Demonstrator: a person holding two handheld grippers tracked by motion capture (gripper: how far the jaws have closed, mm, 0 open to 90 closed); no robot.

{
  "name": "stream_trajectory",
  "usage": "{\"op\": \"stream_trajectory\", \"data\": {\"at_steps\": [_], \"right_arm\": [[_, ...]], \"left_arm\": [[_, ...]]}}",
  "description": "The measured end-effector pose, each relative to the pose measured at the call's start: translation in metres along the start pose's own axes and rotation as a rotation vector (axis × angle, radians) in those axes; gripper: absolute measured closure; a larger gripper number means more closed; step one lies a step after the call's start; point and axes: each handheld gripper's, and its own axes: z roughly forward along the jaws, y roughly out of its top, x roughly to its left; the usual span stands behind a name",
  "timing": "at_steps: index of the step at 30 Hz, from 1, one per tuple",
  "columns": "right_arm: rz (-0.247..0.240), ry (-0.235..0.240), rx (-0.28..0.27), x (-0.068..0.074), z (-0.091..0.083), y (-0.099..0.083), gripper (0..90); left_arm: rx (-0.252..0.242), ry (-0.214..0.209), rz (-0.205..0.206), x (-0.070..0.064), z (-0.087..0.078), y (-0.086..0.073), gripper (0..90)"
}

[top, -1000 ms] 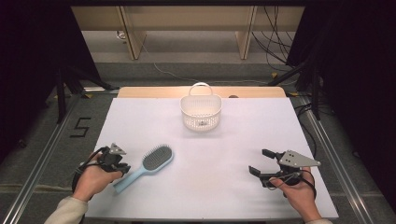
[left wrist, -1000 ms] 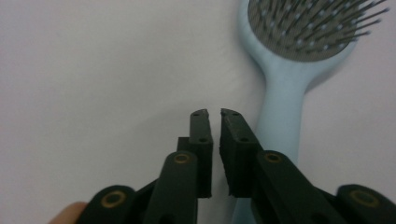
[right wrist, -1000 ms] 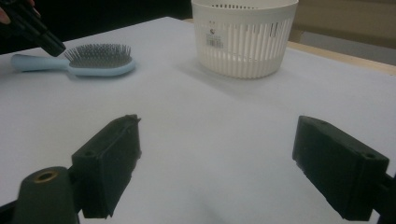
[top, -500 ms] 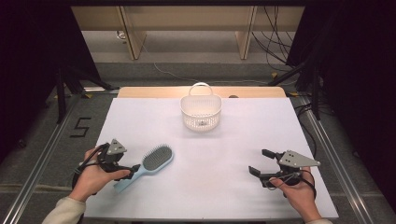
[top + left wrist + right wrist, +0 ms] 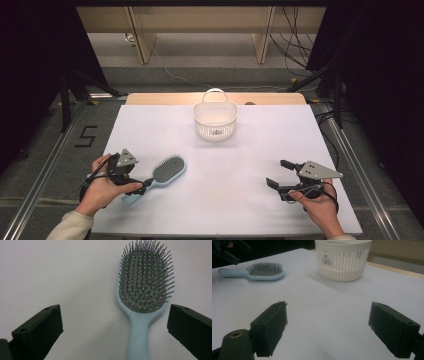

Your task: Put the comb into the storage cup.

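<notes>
A: Where is the hairbrush [image 5: 161,175]?
B: Flat on the white worktop [image 5: 240,200], bristles up, near its left front corner. The left gripper [image 5: 113,325] hangs right over the handle, jaws wide apart on either side of it, not touching.
A: And the right gripper [image 5: 281,174]?
B: Low over the worktop at the right front, jaws apart and holding nothing. The white basket [image 5: 215,120] stands well behind, near the far edge

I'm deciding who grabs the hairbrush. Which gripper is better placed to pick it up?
Left. The left gripper is right over the hairbrush handle, jaws open on either side. The right gripper sits open far across the table, away from it.
</notes>
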Motion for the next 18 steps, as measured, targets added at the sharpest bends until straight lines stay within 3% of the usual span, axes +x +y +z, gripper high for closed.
{"op": "stream_trajectory", "data": {"at_steps": [11,16,18], "right_arm": [[0.0,-0.001,0.0,0.0,0.0,0.0,15.9],[-0.001,-0.001,-0.001,-0.0002,0.0003,0.0,15.9],[-0.001,-0.001,-0.001,0.0,0.0003,0.0001,15.9]], "left_arm": [[-0.026,-0.048,0.039,-0.0059,0.0023,0.0034,0.0],[0.016,-0.062,0.053,-0.007,0.0028,0.0051,2.9],[0.042,-0.092,0.058,-0.0072,0.0039,0.006,6.6]]}}
